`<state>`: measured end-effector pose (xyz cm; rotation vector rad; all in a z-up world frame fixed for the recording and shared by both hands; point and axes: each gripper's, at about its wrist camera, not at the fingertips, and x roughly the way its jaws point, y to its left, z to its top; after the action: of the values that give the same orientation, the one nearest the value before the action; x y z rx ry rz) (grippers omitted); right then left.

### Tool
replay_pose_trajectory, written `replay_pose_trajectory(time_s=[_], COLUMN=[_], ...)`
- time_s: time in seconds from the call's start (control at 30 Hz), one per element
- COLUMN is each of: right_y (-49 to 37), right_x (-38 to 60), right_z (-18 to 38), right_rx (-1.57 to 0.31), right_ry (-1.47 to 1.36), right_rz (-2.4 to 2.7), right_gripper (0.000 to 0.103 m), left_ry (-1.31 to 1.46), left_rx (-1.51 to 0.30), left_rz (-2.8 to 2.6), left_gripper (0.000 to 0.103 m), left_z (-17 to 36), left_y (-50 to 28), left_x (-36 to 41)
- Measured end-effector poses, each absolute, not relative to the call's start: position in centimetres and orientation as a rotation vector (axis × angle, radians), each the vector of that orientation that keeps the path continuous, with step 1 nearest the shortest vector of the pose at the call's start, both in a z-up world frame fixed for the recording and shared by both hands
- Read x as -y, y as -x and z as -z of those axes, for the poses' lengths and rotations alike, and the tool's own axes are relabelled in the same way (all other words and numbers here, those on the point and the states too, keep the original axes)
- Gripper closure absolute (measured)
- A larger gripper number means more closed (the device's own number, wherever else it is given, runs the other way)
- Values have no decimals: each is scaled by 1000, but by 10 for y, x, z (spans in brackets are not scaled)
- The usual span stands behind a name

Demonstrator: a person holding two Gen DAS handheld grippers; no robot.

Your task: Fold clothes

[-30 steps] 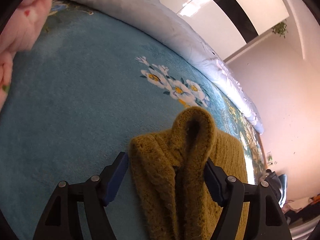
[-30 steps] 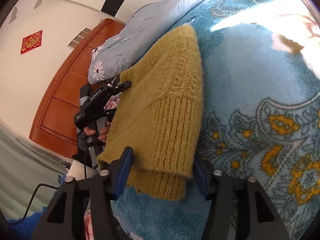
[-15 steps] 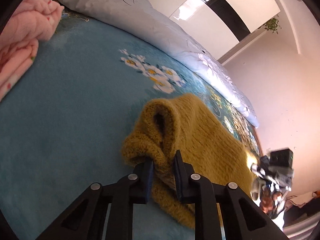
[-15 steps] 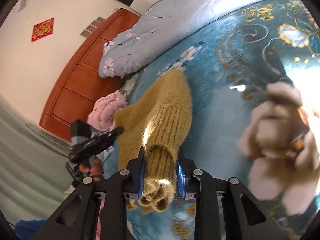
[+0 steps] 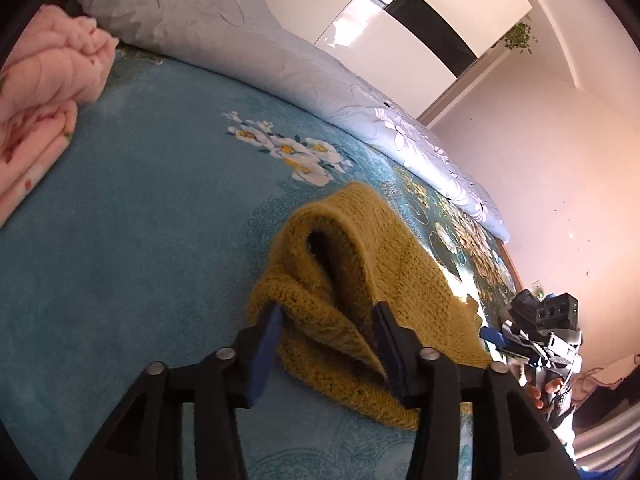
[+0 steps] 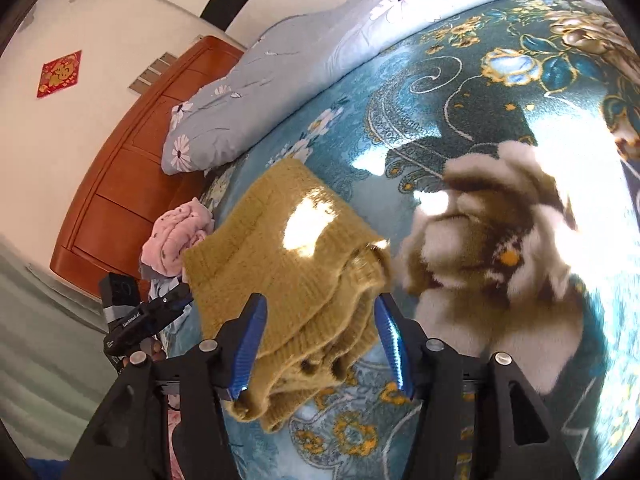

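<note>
Lying on a teal plush bedspread with floral patterns [image 5: 120, 272] is a folded mustard-yellow knitted sweater [image 5: 360, 288], seen bunched at its near edge in both wrist views. The left gripper [image 5: 326, 332] is held with its blue-padded fingers spread apart; the thick fold of the sweater sits between them, and the pads are not pressed into the knit. The right gripper [image 6: 318, 340] is likewise parted, its ribbed blue pads standing on either side of the layered hem of the sweater [image 6: 288, 272], with a gap visible between the right-hand pad and the cloth. Whether the left-hand pad touches the knit cannot be told. A patch of sunlight is cast on the sweater's upper face. Just beside the sweater, a fluffy brown-and-white garment [image 6: 492, 248] is seen, blurred. A folded pink fleece cloth [image 5: 44, 112] is placed well apart at the head of the bed, near a pale grey-blue flowered quilt [image 5: 248, 52]. A reddish wooden headboard [image 6: 132, 168] is seen behind.
</note>
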<state>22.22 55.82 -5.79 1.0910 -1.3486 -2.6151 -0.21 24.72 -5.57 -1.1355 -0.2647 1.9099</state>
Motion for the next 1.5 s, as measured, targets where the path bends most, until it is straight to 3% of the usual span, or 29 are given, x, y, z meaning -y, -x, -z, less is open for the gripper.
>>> replay_pose_trajectory(time_s=[0.03,0.17,0.37,0.63,0.73,0.77,0.8,0.87,0.9,1.0,1.2,1.33,1.5], right_y=[-229,-242,-235,-221,-221,-221,-220,-222,-224,-222,-226,-229,-240], right_x=[-554,-530,-500,-477,-479,-480,-480,-485,-488,-498,-537,-555,-549], right_z=[57,75,88,88,90,90,90,92,94,94,72,72,83], right_rx=[1360,1564,1799,1844,1876,1879,1882,1911,1931,1880,1764,1637,1568], right_ry=[-1066,-998,-922,-837,-805,-806,-808,-804,-792,-802,-795,-961,-1041], right_rz=[2633,2606,2652,2654,2621,2622,2624,2623,2615,2604,2536,2473,2484], right_gripper=[30,23,22,20,20,21,25,43,58,64,68,68,68], left_ry=[1099,1063,1248,1474,1443,1432,1421,1381,1356,1346,1334,1347,1359], left_rx=[272,296,21,-69,-66,-55,-50,-63,-71,-37,92,161,216], left_rz=[-1925,-1973,-1803,-1505,-1516,-1520,-1529,-1573,-1593,-1639,-1672,-1659,-1680], left_gripper=[35,14,14,14,16,25,41,53,62,69,72,72,67], left_z=[48,23,48,108,108,107,105,99,95,88,70,75,85], left_y=[5,35,94,101,94,91,88,80,76,67,24,-19,-27], left_x=[-244,-247,-314,-346,-343,-341,-340,-337,-334,-326,-289,-265,-255])
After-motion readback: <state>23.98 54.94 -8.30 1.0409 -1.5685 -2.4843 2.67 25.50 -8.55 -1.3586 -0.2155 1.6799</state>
